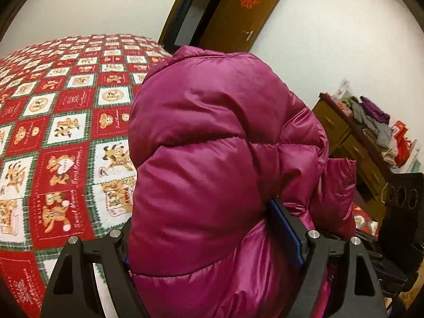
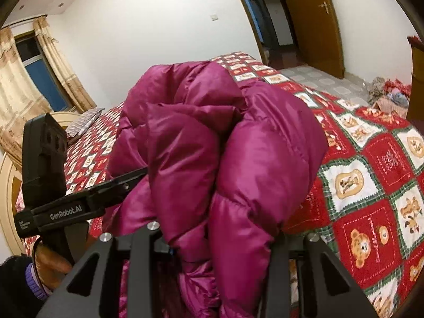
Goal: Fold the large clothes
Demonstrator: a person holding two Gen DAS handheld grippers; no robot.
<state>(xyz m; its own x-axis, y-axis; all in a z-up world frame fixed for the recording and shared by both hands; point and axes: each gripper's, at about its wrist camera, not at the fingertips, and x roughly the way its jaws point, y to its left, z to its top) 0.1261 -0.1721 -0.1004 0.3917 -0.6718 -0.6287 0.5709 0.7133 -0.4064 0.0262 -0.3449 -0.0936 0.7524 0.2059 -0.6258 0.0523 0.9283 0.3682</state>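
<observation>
Both the left gripper (image 1: 212,238) and right gripper (image 2: 220,241) had jaws clamped on the magenta down jacket (image 1: 212,137), bunched at frame centre above the bed (image 1: 53,132).

The left gripper (image 1: 212,238) is matte black, its angled finger arms pierced with triangular cut-outs, round silver screw heads at the joints and a blue pad (image 1: 287,235) lining one finger. The right gripper (image 2: 220,241) has the same black arms and silver screws. Seen from the right wrist, the left gripper body bears white "GenRobot.AI" lettering. The person's hand (image 2: 50,262) shows bare skin, a purple knit cuff and a black sleeve.
</observation>
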